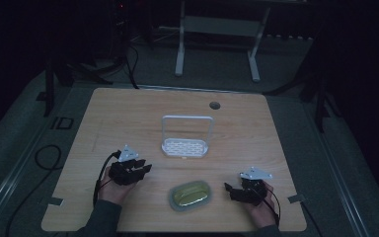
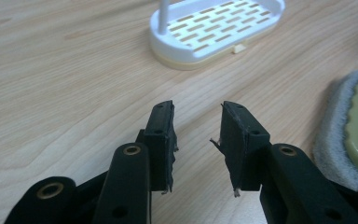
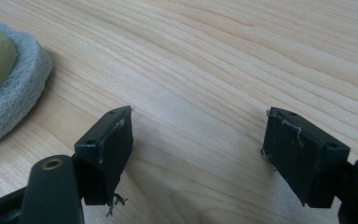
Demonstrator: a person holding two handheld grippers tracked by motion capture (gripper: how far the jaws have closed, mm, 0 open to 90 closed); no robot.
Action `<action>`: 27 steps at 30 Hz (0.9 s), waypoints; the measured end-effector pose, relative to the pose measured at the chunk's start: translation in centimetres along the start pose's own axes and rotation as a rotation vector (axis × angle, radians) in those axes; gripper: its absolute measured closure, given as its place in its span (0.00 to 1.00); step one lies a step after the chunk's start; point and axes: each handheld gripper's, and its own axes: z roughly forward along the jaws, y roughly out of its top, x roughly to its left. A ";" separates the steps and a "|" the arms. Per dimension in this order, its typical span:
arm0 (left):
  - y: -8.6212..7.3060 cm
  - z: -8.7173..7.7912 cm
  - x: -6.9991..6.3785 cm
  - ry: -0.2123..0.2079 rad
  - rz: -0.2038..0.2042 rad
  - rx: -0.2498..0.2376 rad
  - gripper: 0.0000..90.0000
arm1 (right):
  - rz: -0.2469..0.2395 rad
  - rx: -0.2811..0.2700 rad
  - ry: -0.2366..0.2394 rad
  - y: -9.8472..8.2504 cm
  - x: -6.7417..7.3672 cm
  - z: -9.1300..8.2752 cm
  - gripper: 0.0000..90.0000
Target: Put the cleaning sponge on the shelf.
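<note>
Jaws on the left hand-held gripper (image 1: 143,168) stand partly apart and those on the right hand-held gripper (image 1: 231,189) wide apart, both holding nothing, low over the tabletop (image 1: 128,113). Between the 2 lies the green soap on its grey pad (image 1: 190,195), with the white slotted rack (image 1: 185,147) beyond it. Judged from this, the approach is in hand; next, 1 gripper must close in and straddle the soap.

Bare table (image 1: 128,118) lies open on every side of the sponge (image 1: 190,194). Left tongs (image 1: 145,169) and right tongs (image 1: 228,189) flank the sponge, each with clear wood between. Beyond the sponge stands the rack (image 1: 185,147), its tall hoop the one upright obstacle.
</note>
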 end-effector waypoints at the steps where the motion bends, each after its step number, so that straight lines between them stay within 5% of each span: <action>1: 0.1 0.0 -0.2 -0.005 -0.001 0.004 0.72 | 0.000 0.000 0.000 0.0 0.0 0.0 0.26; 12: 1.0 -0.2 -2.4 -0.058 0.072 0.011 0.73 | 0.000 0.000 0.000 0.0 0.0 0.0 0.26; 27: 1.8 -0.1 -4.8 -0.126 0.115 0.014 0.73 | 0.001 0.000 0.000 0.0 0.0 0.0 0.26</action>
